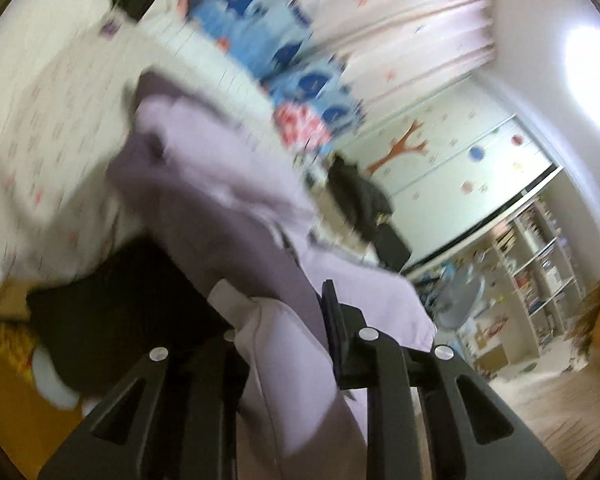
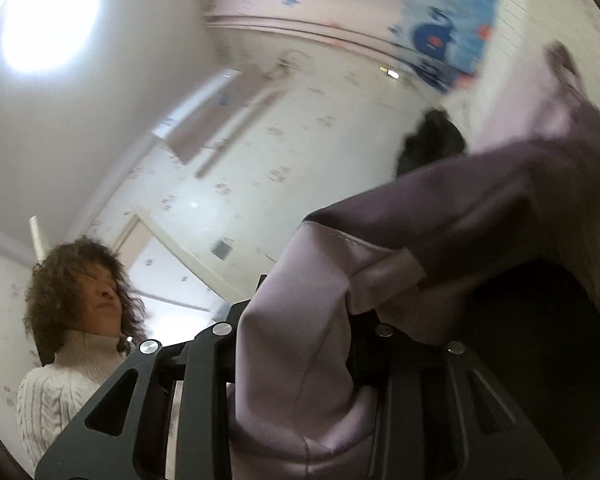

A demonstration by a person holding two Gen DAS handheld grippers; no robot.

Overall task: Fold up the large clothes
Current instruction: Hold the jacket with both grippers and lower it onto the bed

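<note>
Left wrist view: we see our left gripper [image 1: 284, 332] clamped on a fold of the lilac garment [image 1: 204, 184], the cloth pinched between its black fingers [image 1: 342, 336] and spilling back over the frame. The rest of the garment trails away, blurred, across the pale printed bedspread [image 1: 48, 128], toward the bed's far edge where a blue patterned cushion [image 1: 268, 36] lies. A dark garment [image 1: 112, 292] sits at the bed's near edge, under the lifted cloth. A curtain [image 1: 412, 20], a decorated wall and a bookshelf [image 1: 540, 264] fill the right side.

Right wrist view: we see our right gripper [image 2: 300, 320] likewise closed on the lilac garment [image 2: 480, 208], whose seamed edge bunches between the jaws and stretches up to the right toward the bed. A person in a white knit sweater [image 2: 56, 396] stands at lower left beneath a ceiling light [image 2: 50, 24].
</note>
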